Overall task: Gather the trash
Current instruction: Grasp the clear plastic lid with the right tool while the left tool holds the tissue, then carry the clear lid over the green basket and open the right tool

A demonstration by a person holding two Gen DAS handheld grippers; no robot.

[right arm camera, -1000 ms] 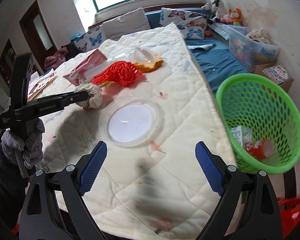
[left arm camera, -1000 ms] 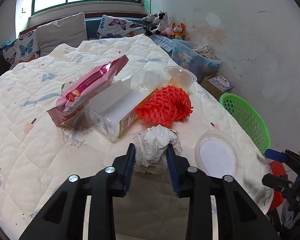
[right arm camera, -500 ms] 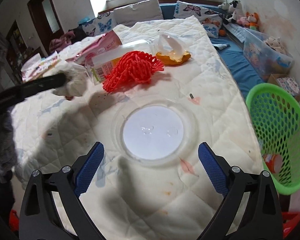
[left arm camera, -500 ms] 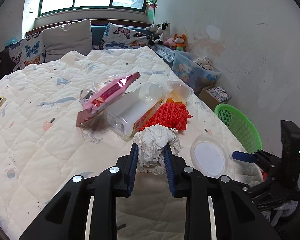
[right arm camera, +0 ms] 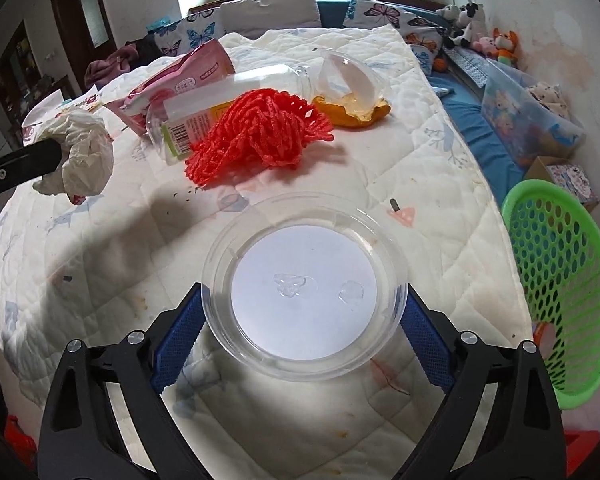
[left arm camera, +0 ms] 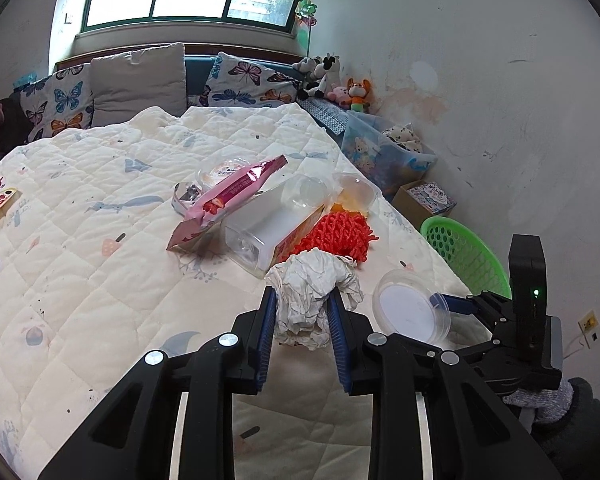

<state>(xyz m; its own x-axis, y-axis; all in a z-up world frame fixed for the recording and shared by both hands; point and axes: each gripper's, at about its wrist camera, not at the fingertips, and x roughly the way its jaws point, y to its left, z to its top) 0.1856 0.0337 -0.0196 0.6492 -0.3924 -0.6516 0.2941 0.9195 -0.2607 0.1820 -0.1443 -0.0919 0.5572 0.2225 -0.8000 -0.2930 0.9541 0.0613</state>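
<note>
Quilted bed (right arm camera: pixel 440 152) | left gripper (left arm camera: pixel 302 332) clamps crumpled paper ball (left arm camera: pixel 312 296) clear of quilt | right gripper (right arm camera: pixel 304 344) jaws closing, clear lid (right arm camera: pixel 304 288) between blue pads, flat on quilt | green basket (right arm camera: pixel 560 280) right of lid

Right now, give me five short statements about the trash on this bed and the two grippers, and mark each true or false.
1. The left gripper grips the crumpled paper. True.
2. The clear round lid lies between the right gripper's jaws. True; they are closing.
3. The green basket stands on the quilt. False: it stands beside the bed, off the quilt.
4. The red net is inside the basket. False: it lies on the quilt by the clear bottle.
5. The pink wrapper leans on the bottle. True.
</note>
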